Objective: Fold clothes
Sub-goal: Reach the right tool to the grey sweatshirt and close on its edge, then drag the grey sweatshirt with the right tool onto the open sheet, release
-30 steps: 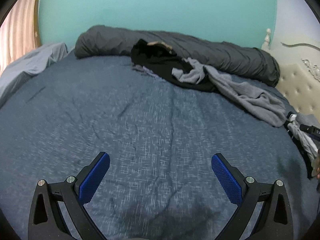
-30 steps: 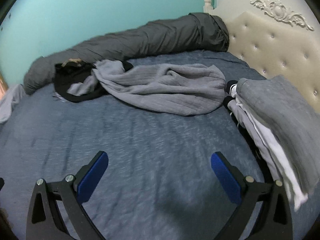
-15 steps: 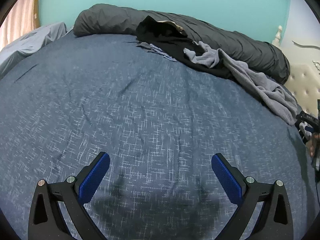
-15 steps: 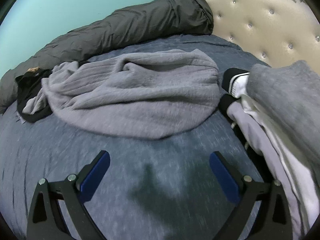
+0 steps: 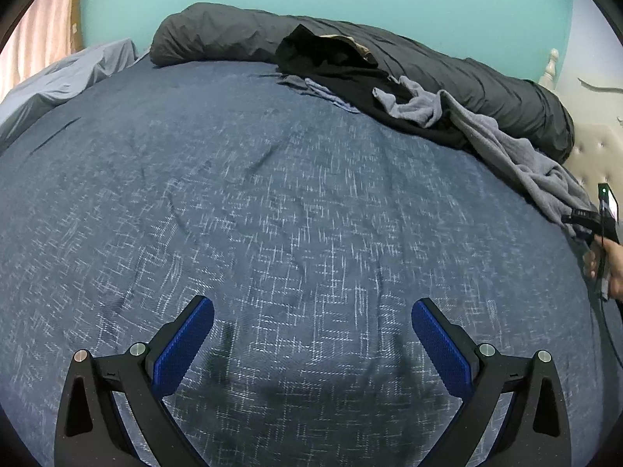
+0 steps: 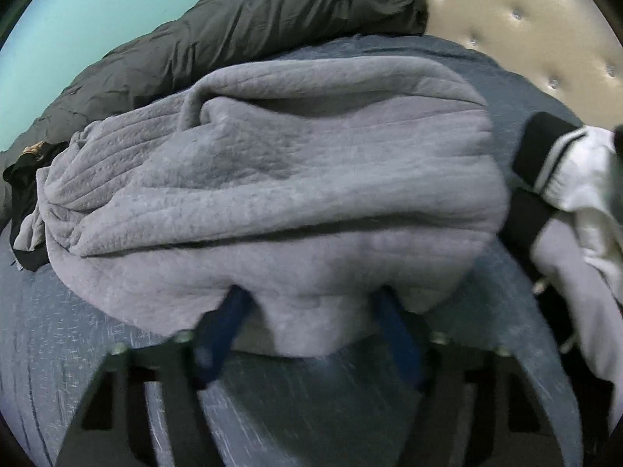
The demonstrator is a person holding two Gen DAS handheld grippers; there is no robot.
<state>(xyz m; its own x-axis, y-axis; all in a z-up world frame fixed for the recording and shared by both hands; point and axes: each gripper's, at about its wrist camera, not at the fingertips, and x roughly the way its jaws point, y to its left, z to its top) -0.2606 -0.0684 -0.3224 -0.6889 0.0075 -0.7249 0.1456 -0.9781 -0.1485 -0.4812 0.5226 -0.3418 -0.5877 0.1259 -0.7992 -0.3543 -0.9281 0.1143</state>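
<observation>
Grey garment (image 6: 272, 179) now lies between right gripper's (image 6: 311, 311) closing fingers.

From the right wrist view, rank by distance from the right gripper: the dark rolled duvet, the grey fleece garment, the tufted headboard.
From the right gripper, jaws closing:
1. grey fleece garment, its hem between the fingers.
2. dark rolled duvet, behind the fleece, upper left.
3. tufted headboard, top right, beyond the duvet's end.

A crumpled grey ribbed fleece garment (image 6: 272, 179) is spread near the headboard edge of the bed, partly laid over a rumpled black cloth garment (image 5: 342, 74).
</observation>
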